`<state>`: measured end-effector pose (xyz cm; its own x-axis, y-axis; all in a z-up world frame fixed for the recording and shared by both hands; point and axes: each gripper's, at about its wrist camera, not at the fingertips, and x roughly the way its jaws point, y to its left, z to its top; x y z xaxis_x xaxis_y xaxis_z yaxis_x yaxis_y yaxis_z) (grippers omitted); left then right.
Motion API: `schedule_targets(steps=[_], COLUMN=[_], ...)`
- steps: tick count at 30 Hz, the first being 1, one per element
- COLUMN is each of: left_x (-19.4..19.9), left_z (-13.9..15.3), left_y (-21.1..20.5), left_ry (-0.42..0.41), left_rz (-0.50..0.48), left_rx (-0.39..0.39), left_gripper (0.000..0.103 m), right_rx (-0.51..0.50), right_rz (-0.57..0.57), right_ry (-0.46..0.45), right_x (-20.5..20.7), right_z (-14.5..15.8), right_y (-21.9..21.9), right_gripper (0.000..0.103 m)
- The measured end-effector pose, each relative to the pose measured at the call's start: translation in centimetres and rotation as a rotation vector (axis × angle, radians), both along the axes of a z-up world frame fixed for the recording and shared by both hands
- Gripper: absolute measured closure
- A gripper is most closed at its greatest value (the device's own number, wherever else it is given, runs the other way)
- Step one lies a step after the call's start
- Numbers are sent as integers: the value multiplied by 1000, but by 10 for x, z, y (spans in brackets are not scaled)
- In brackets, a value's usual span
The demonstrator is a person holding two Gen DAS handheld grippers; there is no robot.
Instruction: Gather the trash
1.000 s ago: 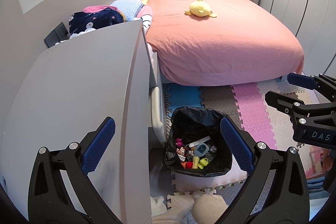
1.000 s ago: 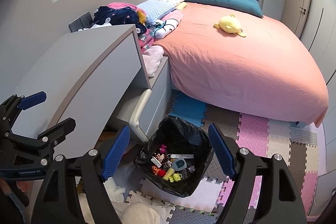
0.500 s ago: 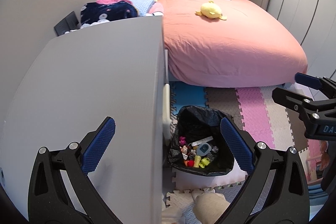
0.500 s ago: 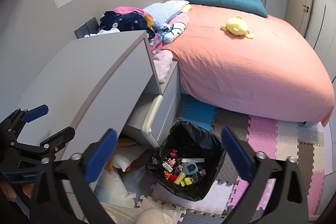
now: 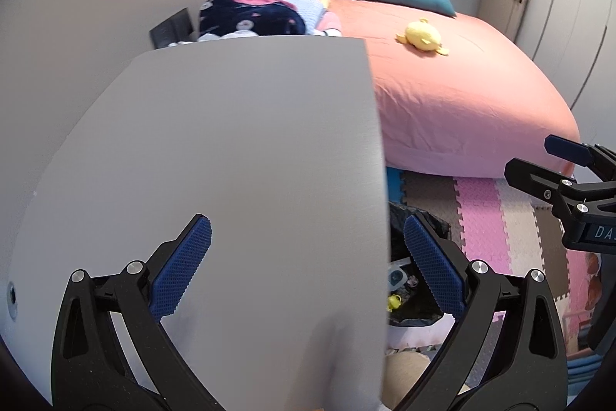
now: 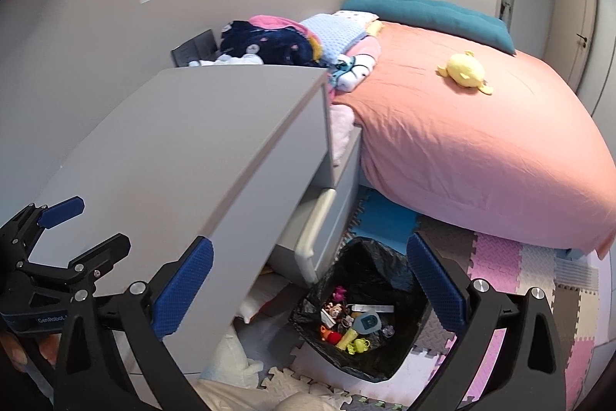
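Trash: small toys and scraps point(image 6: 352, 324) lie in the black-lined bin point(image 6: 400, 353) on the foam mat beside my grey dresser point(image 6: 184, 156).
Right gripper point(image 6: 310, 280): my jaws, just spread wide, grasp nothing.
Left gripper point(image 5: 306, 253): released, empty, above the dresser top.

One bin point(image 6: 389, 364) lined with a black bag is sitting on the floor, one yellow plush toy point(image 6: 464, 71) is lying on one pink-covered bed point(image 6: 481, 156), and one teal pillow point(image 6: 423, 12) is resting at its head.

Left tool point(image 5: 306, 259): jaws spread wide, empty, pointing forward and downward. Right tool point(image 6: 308, 280): jaws having just opened to full spread, nothing between them, likewise angled downward, beside the left tool
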<state>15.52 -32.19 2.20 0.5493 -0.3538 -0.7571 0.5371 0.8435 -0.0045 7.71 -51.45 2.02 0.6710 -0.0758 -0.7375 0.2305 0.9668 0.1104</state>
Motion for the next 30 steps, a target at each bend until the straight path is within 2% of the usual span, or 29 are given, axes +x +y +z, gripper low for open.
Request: schedule_targets(steps=[17, 30], left_x=[-9, -25], left_z=[5, -1], left_y=[121, 206], left_ry=[-20, -20], left_rz=[184, 311], left_rx=[-3, -2], left_gripper=[6, 6], right_rx=[15, 26], right_rz=[175, 289], right_ry=[-22, -22], right_x=[32, 38], right_z=[13, 10], right_y=[113, 193], right_gripper=[3, 3])
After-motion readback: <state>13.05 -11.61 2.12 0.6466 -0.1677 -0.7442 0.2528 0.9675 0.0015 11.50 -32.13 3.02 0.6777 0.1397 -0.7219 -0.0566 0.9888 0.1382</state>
